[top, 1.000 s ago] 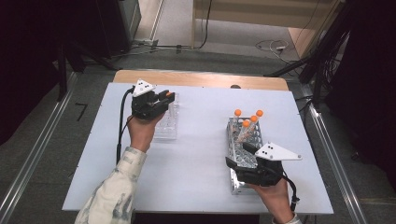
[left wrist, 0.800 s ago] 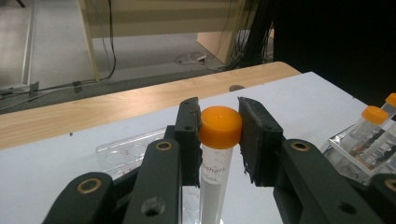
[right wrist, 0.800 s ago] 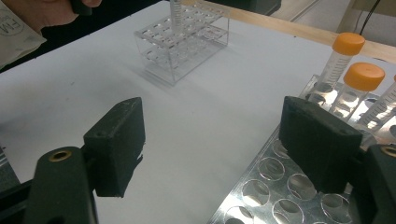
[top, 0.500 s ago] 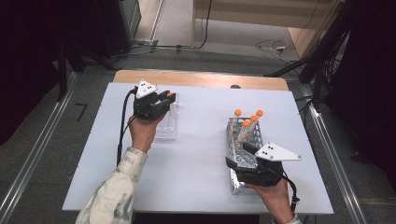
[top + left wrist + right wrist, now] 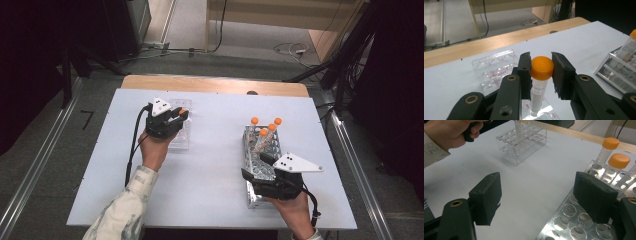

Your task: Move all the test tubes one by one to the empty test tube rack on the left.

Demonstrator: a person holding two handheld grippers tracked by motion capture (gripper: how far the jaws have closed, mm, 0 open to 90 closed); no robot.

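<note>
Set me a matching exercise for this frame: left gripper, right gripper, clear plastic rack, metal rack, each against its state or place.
1 left gripper
2 right gripper
3 clear plastic rack
4 metal rack

A holds three orange-capped tubes
B jaws open, nothing between them
C under the tube being lowered
D shut on an orange-capped tube

Pairs: 1-D, 2-B, 3-C, 4-A

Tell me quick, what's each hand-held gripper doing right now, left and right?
Left hand-held gripper: closed on the orange-capped tube, held upright over the clear plastic rack.
Right hand-held gripper: open, holding nothing, beside the metal rack.
</note>
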